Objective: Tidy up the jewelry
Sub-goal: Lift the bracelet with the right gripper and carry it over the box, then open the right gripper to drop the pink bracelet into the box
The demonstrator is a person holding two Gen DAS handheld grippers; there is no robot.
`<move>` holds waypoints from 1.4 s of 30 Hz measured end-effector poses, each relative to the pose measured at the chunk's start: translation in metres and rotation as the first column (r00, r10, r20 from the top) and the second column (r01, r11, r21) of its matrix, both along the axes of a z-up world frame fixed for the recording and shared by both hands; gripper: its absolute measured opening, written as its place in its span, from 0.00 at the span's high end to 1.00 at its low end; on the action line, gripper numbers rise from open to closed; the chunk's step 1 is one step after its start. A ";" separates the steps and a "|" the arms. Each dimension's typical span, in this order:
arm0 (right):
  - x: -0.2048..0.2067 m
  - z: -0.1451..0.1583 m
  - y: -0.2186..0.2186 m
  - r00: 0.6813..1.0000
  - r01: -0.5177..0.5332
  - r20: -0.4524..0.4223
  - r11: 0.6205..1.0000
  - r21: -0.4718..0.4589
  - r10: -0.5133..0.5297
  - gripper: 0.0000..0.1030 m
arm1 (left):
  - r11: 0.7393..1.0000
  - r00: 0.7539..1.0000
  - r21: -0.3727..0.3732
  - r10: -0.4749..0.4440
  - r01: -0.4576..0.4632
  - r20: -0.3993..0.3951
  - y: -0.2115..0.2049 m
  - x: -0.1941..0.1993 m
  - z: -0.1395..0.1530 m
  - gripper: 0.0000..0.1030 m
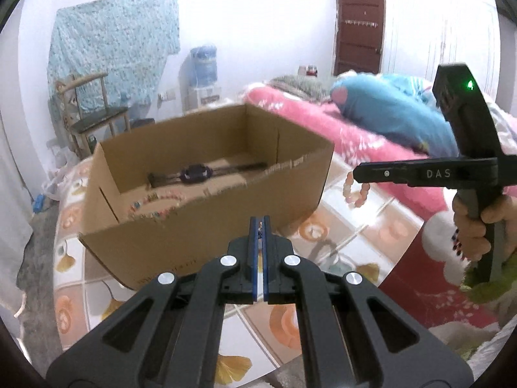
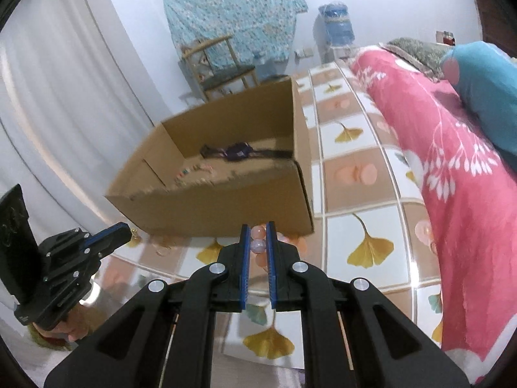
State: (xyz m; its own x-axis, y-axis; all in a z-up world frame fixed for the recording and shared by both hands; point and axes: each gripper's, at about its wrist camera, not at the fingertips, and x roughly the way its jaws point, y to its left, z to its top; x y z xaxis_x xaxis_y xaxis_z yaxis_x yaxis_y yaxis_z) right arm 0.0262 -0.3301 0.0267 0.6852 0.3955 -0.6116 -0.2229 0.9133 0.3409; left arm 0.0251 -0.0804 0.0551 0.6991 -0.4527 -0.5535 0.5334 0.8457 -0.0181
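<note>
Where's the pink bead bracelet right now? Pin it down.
The pink bead bracelet hangs pinched in the right claw, above the patterned table just in front of the cardboard box.

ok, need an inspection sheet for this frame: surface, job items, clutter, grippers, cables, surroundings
Surface: bed sheet with ginkgo-leaf squares.
Job's things: open cardboard box holds a dark watch and a beaded strand; pink bead bracelet is outside it.
Clutter: pink blanket, blue pillow.
Grippers: left hand-held gripper shut, something small and dark pinched at its tips; right hand-held gripper shut on the bracelet.
Cables: nothing seen.
Surroundings: wooden chair, water dispenser, brown door, white curtain.
</note>
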 end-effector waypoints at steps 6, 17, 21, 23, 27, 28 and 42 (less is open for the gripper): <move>0.004 0.045 0.002 0.991 -0.071 0.111 0.997 0.018 0.069 0.90 | 0.995 0.997 -0.091 -0.026 0.032 0.069 0.012 0.011 0.047 0.99; 0.071 0.088 0.013 0.955 -0.189 0.222 0.980 -0.059 0.197 0.90 | 0.988 0.973 -0.113 -0.125 0.104 -0.193 -0.007 0.126 0.046 0.99; 0.103 0.070 0.015 0.959 -0.237 0.152 0.971 -0.040 0.241 0.90 | 0.989 0.928 -0.087 -0.142 0.119 -0.344 -0.029 0.166 0.018 0.98; 0.118 0.059 0.016 0.960 -0.252 0.114 0.967 -0.036 0.254 0.90 | 0.986 0.891 -0.094 -0.164 0.137 -0.423 -0.037 0.177 0.002 0.98; 0.135 0.045 0.014 0.961 -0.269 0.064 0.963 -0.030 0.270 0.90 | 0.988 0.846 -0.091 -0.153 0.123 -0.511 -0.044 0.189 -0.018 0.92; 0.138 0.042 0.014 0.959 -0.276 0.053 0.961 -0.026 0.277 0.90 | 0.987 0.841 -0.103 -0.156 0.119 -0.519 -0.042 0.191 -0.020 0.89; 0.162 0.034 0.044 0.903 -0.423 -0.144 0.895 -0.140 0.404 0.90 | 0.989 0.956 -0.149 -0.021 -0.025 -0.294 0.012 0.147 0.019 0.52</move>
State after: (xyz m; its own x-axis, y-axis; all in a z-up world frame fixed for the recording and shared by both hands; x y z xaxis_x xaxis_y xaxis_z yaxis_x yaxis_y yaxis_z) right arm 0.1885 -0.2865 0.0605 0.4079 0.5164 -0.7530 -0.5631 0.7915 0.2378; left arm 0.1722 -0.0685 0.0739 0.5164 -0.5445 -0.6609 0.4836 0.8224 -0.2997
